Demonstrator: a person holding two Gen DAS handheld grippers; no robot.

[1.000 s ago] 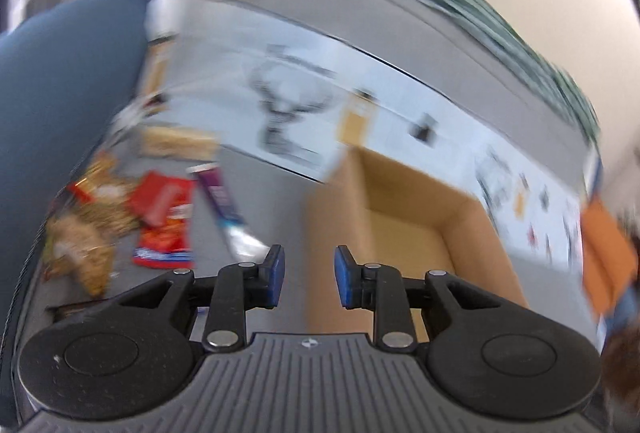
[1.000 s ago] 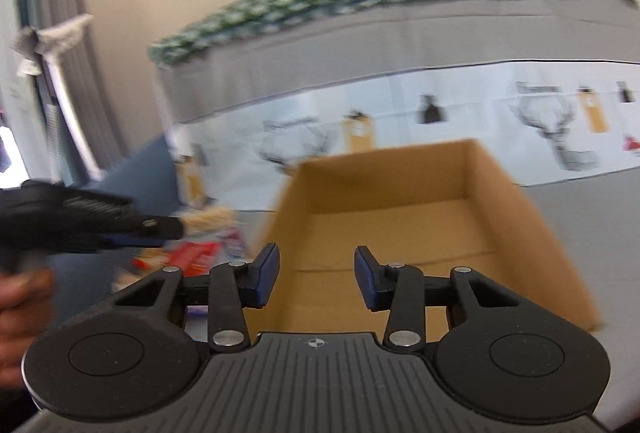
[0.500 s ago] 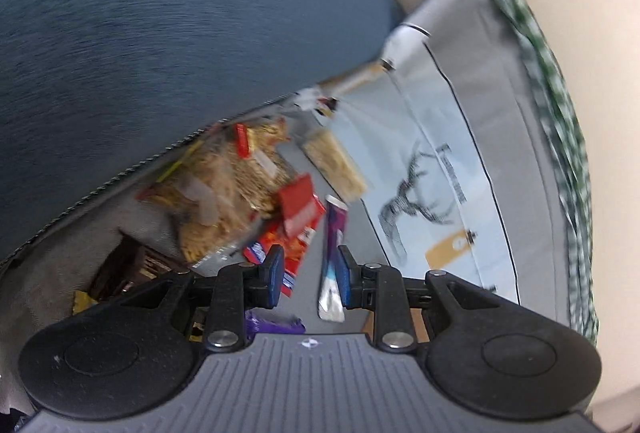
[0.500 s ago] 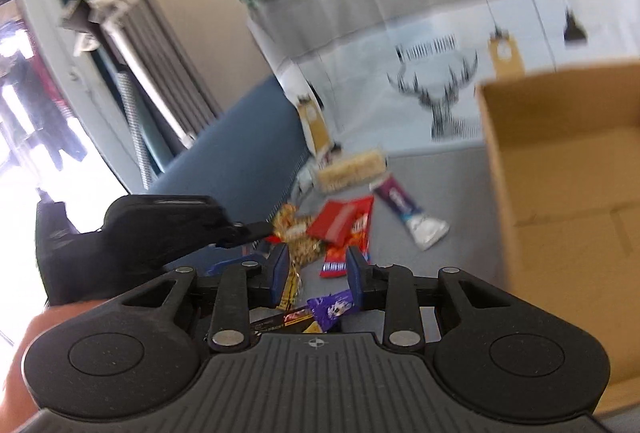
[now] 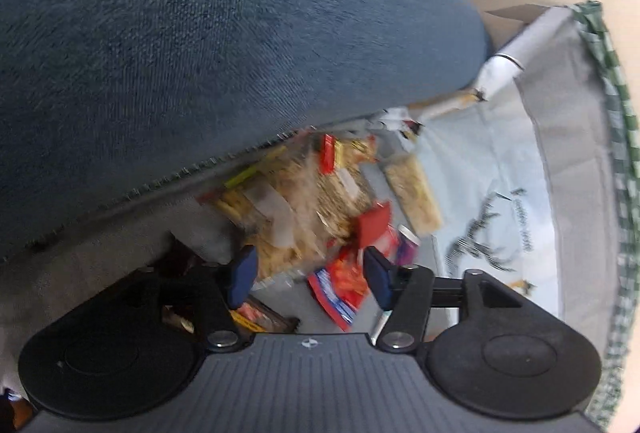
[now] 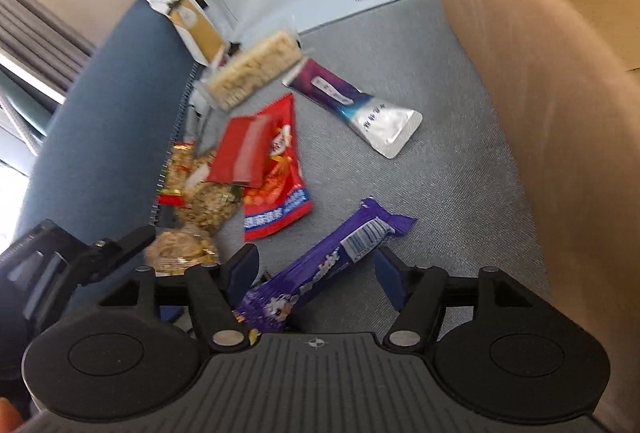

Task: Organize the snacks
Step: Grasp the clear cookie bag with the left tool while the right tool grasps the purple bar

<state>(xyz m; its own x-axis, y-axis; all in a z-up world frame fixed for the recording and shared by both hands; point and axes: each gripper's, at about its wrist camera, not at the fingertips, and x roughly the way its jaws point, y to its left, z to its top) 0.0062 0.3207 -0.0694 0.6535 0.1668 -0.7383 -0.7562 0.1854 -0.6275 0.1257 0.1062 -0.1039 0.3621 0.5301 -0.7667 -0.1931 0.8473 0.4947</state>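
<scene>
Straddling the purple bar, right tool spread wide over the snacks

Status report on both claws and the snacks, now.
Left claw open over the snack pile. Right claw open, straddling the purple bar, not gripped. Cardboard box at right. Nothing blocking.

Print on the purple bar too blurred to read

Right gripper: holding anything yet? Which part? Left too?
Nothing held. Right gripper is open, its fingers either side of the purple bar near mid-length, not closed on it. Left gripper is open above the snack pile.
</scene>
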